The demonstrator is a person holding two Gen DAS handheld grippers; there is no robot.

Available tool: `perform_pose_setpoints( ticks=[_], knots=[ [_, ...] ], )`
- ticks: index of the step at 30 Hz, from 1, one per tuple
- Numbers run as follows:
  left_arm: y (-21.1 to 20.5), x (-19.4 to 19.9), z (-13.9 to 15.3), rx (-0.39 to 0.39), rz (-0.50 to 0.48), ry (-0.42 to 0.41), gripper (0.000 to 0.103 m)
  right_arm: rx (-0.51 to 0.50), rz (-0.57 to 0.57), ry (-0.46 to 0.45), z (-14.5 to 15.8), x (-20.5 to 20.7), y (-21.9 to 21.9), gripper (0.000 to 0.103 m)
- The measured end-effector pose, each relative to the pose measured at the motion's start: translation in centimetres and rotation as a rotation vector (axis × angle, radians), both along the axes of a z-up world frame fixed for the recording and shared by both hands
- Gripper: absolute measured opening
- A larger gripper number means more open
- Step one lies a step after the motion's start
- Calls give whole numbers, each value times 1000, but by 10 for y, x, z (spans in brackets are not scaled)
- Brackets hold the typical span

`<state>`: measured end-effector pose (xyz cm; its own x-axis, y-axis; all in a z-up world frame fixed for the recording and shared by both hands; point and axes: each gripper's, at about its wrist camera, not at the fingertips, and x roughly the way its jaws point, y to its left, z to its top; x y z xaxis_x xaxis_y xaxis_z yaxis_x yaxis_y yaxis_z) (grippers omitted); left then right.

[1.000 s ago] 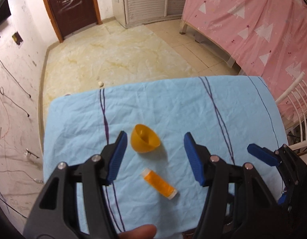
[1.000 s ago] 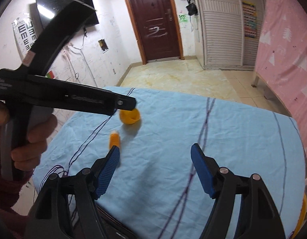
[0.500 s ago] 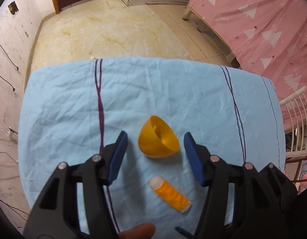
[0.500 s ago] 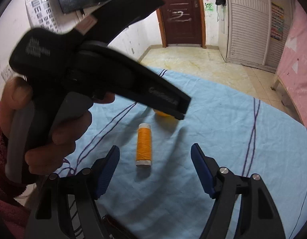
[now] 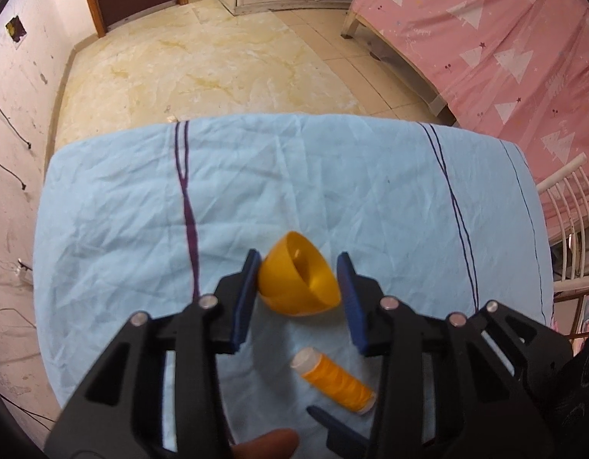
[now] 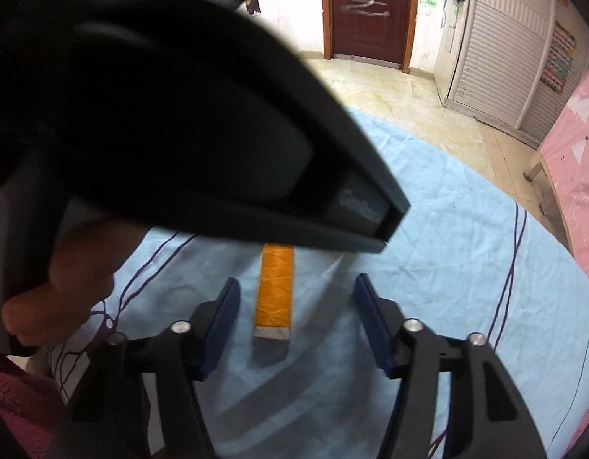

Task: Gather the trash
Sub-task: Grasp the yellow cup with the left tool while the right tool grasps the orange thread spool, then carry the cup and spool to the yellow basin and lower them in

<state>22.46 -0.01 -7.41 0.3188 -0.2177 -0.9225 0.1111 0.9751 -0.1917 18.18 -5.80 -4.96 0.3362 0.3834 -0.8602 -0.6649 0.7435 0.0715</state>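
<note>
With its jaws narrowed around the orange plastic half-shell, the left gripper should clamp the curved wall squarely. Right gripper is wide astride the orange thread spool on the blue cloth; lower, then close mid-spool.

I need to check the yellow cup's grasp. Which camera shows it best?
The left wrist view: the yellow cup lies on its side between the left gripper's jaws. In the right wrist view, that gripper's body hides it.

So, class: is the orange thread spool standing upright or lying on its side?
Lying on its side: the thread spool rests lengthwise on the blue cloth, white end visible.
</note>
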Motion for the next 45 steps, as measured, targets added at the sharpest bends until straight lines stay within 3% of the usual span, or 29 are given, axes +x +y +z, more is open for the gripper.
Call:
perform_pose_setpoints(
  ticks=[4, 14, 19, 29, 37, 45],
  knots=[
    [8, 1, 4, -12, 29, -7, 39, -27, 8, -16, 0, 2, 9, 35],
    [35, -6, 18, -3, 99, -31, 39, -24, 52, -12, -1, -4, 20, 10],
    [37, -15, 18, 2, 111, -31, 39, -8, 50, -16, -1, -8, 17, 9],
    [22, -38, 44, 2, 113, -88, 39, 117, -78, -76, 27, -22, -55, 9],
    [-26, -54, 67, 11, 50, -136, 39, 237, -227, -145, 60, -34, -127, 9],
    [-92, -67, 86, 21, -49, -174, 39, 300, -375, -205, 70, -56, -202, 9]
  ],
)
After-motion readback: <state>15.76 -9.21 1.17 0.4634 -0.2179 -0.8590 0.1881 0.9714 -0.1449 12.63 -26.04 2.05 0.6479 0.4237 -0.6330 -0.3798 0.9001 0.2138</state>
